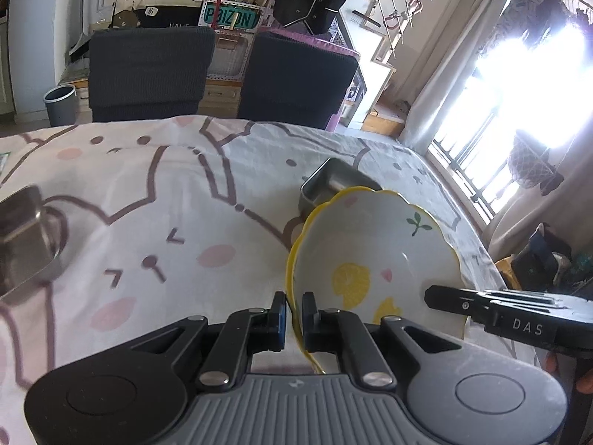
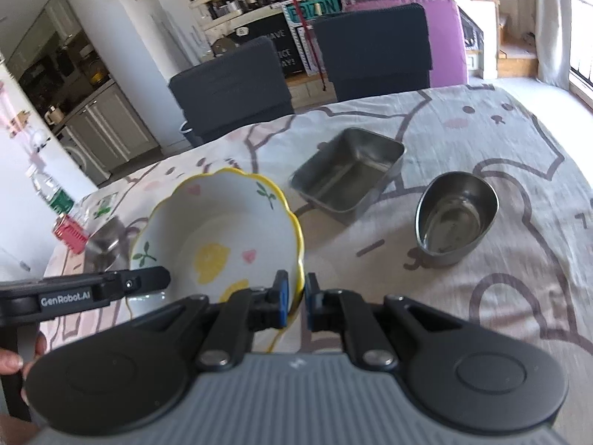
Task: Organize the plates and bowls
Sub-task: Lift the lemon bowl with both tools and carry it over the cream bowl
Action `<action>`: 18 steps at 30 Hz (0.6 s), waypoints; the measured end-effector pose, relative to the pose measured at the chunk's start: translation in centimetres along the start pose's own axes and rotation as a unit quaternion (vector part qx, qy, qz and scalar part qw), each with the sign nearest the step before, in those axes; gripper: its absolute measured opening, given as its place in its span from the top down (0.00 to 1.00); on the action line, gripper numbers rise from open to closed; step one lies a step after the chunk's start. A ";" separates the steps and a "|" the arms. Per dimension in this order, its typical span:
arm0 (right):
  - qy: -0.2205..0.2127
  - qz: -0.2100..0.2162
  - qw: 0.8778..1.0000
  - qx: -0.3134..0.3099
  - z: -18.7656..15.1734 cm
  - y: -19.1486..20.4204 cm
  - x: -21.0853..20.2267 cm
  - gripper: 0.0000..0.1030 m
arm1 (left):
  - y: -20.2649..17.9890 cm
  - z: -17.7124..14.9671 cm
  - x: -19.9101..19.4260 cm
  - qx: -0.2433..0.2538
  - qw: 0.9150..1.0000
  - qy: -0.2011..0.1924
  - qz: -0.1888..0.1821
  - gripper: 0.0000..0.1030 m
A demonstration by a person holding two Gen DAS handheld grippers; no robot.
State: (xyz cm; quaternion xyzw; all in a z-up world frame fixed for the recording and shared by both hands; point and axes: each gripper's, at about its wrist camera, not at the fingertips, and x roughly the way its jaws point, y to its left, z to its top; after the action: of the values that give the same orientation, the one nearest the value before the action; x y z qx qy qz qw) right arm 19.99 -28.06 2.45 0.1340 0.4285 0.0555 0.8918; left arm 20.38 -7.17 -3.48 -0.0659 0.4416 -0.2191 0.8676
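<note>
A white ceramic bowl with a yellow scalloped rim and lemon pattern (image 1: pixel 374 256) is held above the table by both grippers. My left gripper (image 1: pixel 294 319) is shut on its left rim. My right gripper (image 2: pixel 295 298) is shut on its right rim; the bowl (image 2: pixel 218 230) fills the lower left of the right wrist view. A rectangular steel tray (image 2: pixel 348 174) sits beyond the bowl, partly hidden behind it in the left wrist view (image 1: pixel 333 180). An oval steel bowl (image 2: pixel 456 215) stands to the right of the tray.
Another steel container (image 1: pixel 26 237) sits at the left, also in the right wrist view (image 2: pixel 105 241). A red object (image 2: pixel 70 235) and a bottle (image 2: pixel 52 193) stand at the table's left edge. Two dark chairs (image 1: pixel 148 70) stand behind the cloth-covered table (image 1: pixel 166 204).
</note>
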 end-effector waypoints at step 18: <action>0.056 0.034 0.997 -0.042 -5.6 3.2 -1.9 0.89 | 1.4 -7.0 -5.2 -0.018 0.999 0.041 0.003 0.90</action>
State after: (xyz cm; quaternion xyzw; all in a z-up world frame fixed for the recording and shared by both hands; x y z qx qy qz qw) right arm 14.51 -24.32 1.51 0.1070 0.4703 0.1110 0.8689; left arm 12.60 -3.03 -4.28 -0.0712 0.4812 -0.2108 0.8479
